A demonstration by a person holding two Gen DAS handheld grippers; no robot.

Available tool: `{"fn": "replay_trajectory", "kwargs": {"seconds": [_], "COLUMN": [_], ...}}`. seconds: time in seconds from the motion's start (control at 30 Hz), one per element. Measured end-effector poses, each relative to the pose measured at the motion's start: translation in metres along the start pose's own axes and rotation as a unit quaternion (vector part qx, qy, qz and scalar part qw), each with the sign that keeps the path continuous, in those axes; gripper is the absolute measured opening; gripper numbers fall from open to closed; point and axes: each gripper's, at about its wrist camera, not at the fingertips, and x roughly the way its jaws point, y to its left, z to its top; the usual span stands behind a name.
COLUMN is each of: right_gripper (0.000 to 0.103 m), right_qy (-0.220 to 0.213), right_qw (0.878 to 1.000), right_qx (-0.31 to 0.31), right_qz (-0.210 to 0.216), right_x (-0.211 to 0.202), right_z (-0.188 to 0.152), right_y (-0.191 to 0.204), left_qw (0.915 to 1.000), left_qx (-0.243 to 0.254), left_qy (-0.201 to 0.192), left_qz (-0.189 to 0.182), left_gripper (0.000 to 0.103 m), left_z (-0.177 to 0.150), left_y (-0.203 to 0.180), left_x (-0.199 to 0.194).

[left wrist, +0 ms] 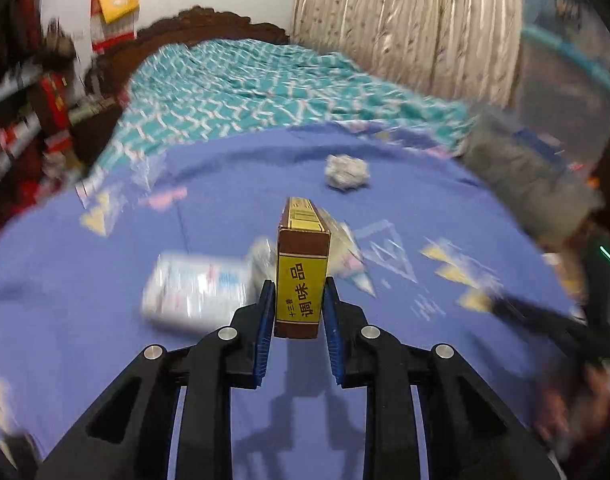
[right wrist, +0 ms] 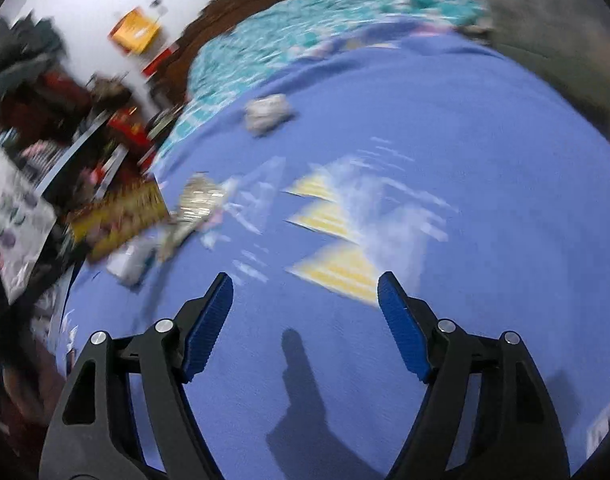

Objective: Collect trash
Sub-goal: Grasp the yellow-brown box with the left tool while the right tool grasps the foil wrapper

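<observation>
The bed [left wrist: 105, 260] carries everything, its near part under a blue sheet printed with pale triangles, its far part under a teal patterned cover that runs up to the carved headboard. On the blue sheet, near the left edge of the bed, lies a white packet [left wrist: 197, 292], blurred so that its print cannot be read. A crumpled ball of paper [left wrist: 347, 172] sits well beyond it toward the middle of the bed, and a scrap of clear wrapper [left wrist: 345, 248] lies just behind the box.

The left tongs [left wrist: 299, 304] are clamped on a small brown and yellow box [left wrist: 302, 280], lifted clear of the sheet, its long axis pointing straight away along the fingers. Its yellow label reads 调味品, with smaller characters that look like 十三香.

The right tongs [right wrist: 305, 300] stand apart with nothing between them, over bare blue sheet. From them the paper ball [right wrist: 269, 112] lies ahead and a little to the left, and the other scraps cluster at the left edge of the bed. With the left already loaded, the right hand seems the freer one to take the ball. No bin shows in either view.
</observation>
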Motion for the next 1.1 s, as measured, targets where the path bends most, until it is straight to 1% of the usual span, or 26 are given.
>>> {"fn": "replay_trajectory", "kwargs": {"seconds": [0.07, 0.1, 0.17, 0.27, 0.33, 0.4, 0.43, 0.47, 0.5, 0.53, 0.57, 0.63, 0.7, 0.77, 0.9, 0.93, 0.97, 1.0, 1.07, 1.1], "right_gripper": [0.067, 0.066, 0.061, 0.06, 0.06, 0.052, 0.044, 0.041, 0.04, 0.039, 0.039, 0.039, 0.039, 0.039, 0.039, 0.042, 0.043, 0.048, 0.071, 0.072], "right_qy": [0.01, 0.015, 0.04, 0.059, 0.072, 0.092, 0.092, 0.091, 0.088, 0.086, 0.088, 0.09, 0.088, 0.08, 0.041, 0.031, 0.013, -0.002, -0.025, -0.045], "right_qw": [0.999, 0.998, 0.995, 0.992, 0.992, 0.99, 0.991, 0.991, 0.989, 0.988, 0.987, 0.986, 0.987, 0.989, 0.994, 0.994, 0.994, 0.993, 0.992, 0.993], "right_qx": [-0.043, -0.06, -0.096, -0.105, -0.097, -0.094, -0.095, -0.097, -0.11, -0.12, -0.129, -0.135, -0.13, -0.121, -0.088, -0.086, -0.084, -0.079, -0.054, -0.02], "right_qz": [0.002, 0.0, 0.0, -0.026, -0.033, -0.042, -0.038, -0.032, -0.038, -0.041, -0.039, -0.034, -0.026, -0.026, -0.042, -0.051, -0.074, -0.091, -0.107, -0.105], "right_x": [0.025, 0.036, 0.074, 0.122, 0.145, 0.164, 0.165, 0.162, 0.154, 0.148, 0.139, 0.121, 0.094, 0.073, 0.012, 0.002, -0.014, -0.026, -0.047, -0.063], "right_z": [0.023, 0.032, 0.055, 0.082, 0.094, 0.098, 0.097, 0.095, 0.091, 0.086, 0.079, 0.062, 0.042, 0.026, -0.014, -0.02, -0.028, -0.034, -0.04, -0.046], "right_y": [0.03, 0.042, 0.076, 0.106, 0.114, 0.118, 0.119, 0.12, 0.122, 0.124, 0.122, 0.115, 0.099, 0.084, 0.036, 0.028, 0.017, 0.007, -0.01, -0.024], "left_qw": [0.9992, 0.9985, 0.9967, 0.9943, 0.9934, 0.993, 0.9929, 0.9932, 0.9936, 0.9943, 0.9944, 0.9943, 0.994, 0.9943, 0.9949, 0.9949, 0.9952, 0.9954, 0.9955, 0.9955], "left_qx": [-0.019, -0.026, -0.038, -0.05, -0.056, -0.058, -0.057, -0.055, -0.053, -0.051, -0.051, -0.055, -0.057, -0.057, -0.041, -0.037, -0.028, -0.021, -0.01, -0.008], "left_qy": [0.006, 0.011, 0.029, 0.045, 0.051, 0.056, 0.057, 0.055, 0.053, 0.05, 0.049, 0.047, 0.046, 0.04, 0.043, 0.045, 0.048, 0.05, 0.053, 0.055], "left_qz": [-0.036, -0.047, -0.066, -0.082, -0.086, -0.087, -0.088, -0.087, -0.085, -0.08, -0.078, -0.079, -0.082, -0.081, -0.082, -0.082, -0.081, -0.079, -0.078, -0.077], "left_gripper": [0.022, 0.022, 0.021, 0.021, 0.021, 0.021, 0.022, 0.022, 0.022, 0.025, 0.036, 0.045, 0.048, 0.054, 0.055, 0.055, 0.056, 0.056, 0.056, 0.056], "left_z": [-0.028, -0.039, -0.065, -0.086, -0.095, -0.1, -0.102, -0.102, -0.101, -0.1, -0.098, -0.097, -0.094, -0.091, -0.088, -0.087, -0.087, -0.088, -0.088, -0.088], "left_y": [0.008, 0.01, 0.012, 0.012, 0.014, 0.015, 0.017, 0.017, 0.018, 0.018, 0.019, 0.021, 0.02, 0.018, 0.008, 0.006, 0.001, -0.004, -0.012, -0.013], "left_x": [-0.019, -0.023, -0.032, -0.037, -0.037, -0.036, -0.035, -0.035, -0.035, -0.034, -0.033, -0.03, -0.026, -0.025, -0.021, -0.019, -0.016, -0.015, -0.012, -0.01]}}
